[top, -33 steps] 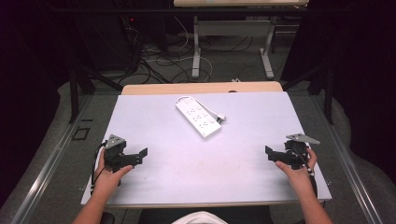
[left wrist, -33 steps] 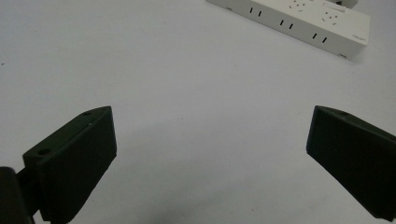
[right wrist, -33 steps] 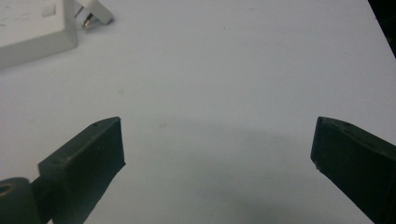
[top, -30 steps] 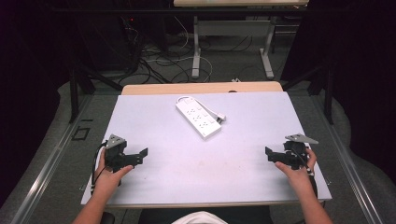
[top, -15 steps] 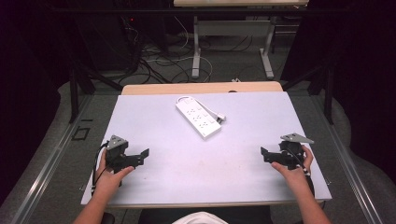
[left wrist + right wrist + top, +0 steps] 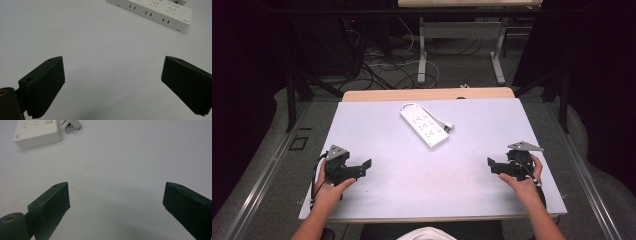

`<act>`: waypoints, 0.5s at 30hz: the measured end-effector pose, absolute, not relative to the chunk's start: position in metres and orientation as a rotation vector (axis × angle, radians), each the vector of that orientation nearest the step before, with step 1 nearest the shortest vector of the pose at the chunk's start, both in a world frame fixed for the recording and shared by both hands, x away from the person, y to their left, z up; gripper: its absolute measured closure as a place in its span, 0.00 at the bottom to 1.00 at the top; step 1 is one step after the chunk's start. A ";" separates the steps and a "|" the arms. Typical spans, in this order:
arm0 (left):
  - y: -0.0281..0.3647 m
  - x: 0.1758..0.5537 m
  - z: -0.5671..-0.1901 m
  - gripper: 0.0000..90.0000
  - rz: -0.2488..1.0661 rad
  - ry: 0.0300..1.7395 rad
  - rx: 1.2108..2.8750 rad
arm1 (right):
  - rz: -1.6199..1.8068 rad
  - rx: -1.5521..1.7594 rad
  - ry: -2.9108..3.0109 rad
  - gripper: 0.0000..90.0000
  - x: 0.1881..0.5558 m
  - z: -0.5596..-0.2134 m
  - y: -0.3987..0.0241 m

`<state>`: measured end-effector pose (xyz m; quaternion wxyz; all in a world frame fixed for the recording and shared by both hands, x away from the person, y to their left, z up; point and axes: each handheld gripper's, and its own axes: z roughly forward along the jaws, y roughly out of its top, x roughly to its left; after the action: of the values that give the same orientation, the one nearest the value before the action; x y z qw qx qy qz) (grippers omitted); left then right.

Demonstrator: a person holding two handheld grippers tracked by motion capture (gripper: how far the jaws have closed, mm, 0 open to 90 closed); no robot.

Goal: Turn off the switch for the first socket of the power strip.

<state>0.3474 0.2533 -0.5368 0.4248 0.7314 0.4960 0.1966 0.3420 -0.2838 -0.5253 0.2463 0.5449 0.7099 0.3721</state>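
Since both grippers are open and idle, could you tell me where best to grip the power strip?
Grip the power strip across its narrow width near the middle, coming from above. It lies flat and diagonal on the table, so the long straight sides suit the fingers. I would avoid the far end, where the cord and plug sit beside it.

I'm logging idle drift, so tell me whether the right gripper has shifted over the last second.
Yes, slightly. In the high view the right gripper has edged inward, toward the table's middle and away from the table's right edge. The power strip has not moved.
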 end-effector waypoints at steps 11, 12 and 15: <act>0.254 0.347 -0.537 0.06 0.496 1.252 1.832 | 0.998 1.472 1.983 0.14 0.349 -0.515 -0.270; 0.254 0.347 -0.537 0.06 0.496 1.253 1.831 | 1.001 1.464 1.985 0.15 0.350 -0.514 -0.269; 0.254 0.347 -0.537 0.06 0.497 1.256 1.827 | 1.012 1.471 1.995 0.16 0.352 -0.512 -0.265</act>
<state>0.3468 0.2545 -0.5368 0.4210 0.7293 0.5015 0.1985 0.3521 -0.2648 -0.5123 0.2300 0.5346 0.7252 0.3679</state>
